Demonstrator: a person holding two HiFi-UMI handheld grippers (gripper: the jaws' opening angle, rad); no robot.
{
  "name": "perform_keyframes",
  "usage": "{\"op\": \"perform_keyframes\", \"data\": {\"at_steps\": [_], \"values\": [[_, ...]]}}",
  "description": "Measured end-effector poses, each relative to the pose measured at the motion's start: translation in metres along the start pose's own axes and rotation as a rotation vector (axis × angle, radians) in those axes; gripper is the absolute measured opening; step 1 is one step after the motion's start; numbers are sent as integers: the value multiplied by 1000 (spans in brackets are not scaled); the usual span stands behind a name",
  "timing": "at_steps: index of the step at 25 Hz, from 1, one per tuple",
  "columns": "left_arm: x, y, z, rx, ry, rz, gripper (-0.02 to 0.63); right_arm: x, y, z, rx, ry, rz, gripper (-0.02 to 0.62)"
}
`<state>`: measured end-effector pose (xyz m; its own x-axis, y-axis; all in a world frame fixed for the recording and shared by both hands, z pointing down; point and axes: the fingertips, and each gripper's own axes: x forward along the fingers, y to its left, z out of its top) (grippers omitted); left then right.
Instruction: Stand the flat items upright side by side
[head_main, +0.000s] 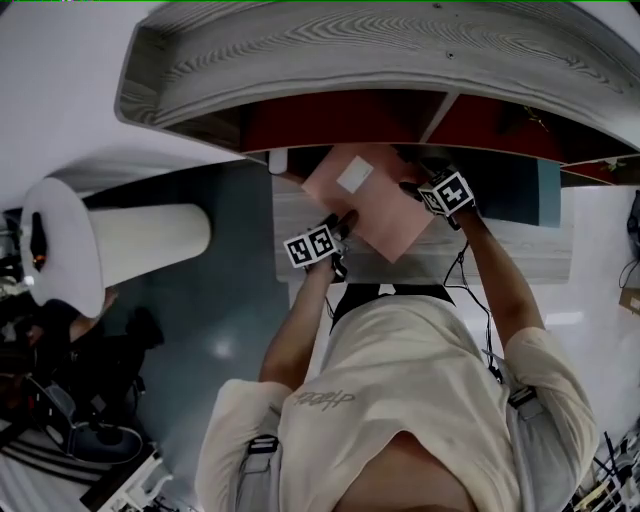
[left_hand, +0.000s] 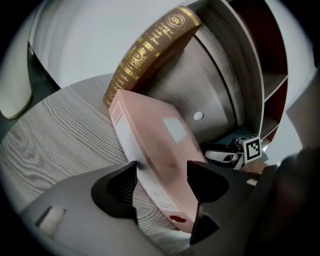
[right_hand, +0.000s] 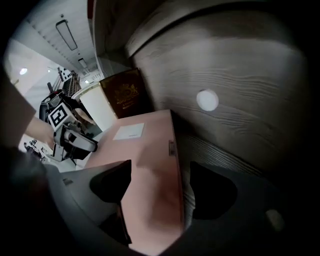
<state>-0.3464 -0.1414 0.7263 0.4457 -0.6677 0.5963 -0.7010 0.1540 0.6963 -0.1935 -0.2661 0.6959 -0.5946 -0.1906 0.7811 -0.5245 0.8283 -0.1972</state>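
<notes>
Pink book (left_hand: 159, 136) btwn jaws: left gripper (left_hand: 162, 171); right gripper (right_hand: 160, 170)

In the head view the grey wood-grain shelf top (head_main: 380, 50) hides the far edge of the flat pink binder (head_main: 365, 205). In the right gripper view its near end is blurred, and print on its white label (right_hand: 128, 131) is too small to read.

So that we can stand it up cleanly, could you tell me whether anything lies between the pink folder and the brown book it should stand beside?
Nothing visible does. The pink folder lies on the wooden shelf with its far corner close to the foot of the brown book, and only bare wood shows between them.
</notes>
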Motion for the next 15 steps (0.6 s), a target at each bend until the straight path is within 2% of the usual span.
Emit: {"op": "perform_keyframes", "data": {"at_steps": [4, 10, 13, 15], "values": [[5, 6, 2, -41, 0, 8, 333, 22, -10, 6, 95, 37, 90, 378], [12, 12, 4, -79, -2, 36, 351, 41, -6, 12, 118, 101, 226, 396], [14, 14, 3, -108, 7, 29, 362, 47, 3, 10, 187, 127, 312, 385], [16, 14, 3, -121, 14, 26, 365, 51, 5, 9, 210, 127, 325, 405]]}}
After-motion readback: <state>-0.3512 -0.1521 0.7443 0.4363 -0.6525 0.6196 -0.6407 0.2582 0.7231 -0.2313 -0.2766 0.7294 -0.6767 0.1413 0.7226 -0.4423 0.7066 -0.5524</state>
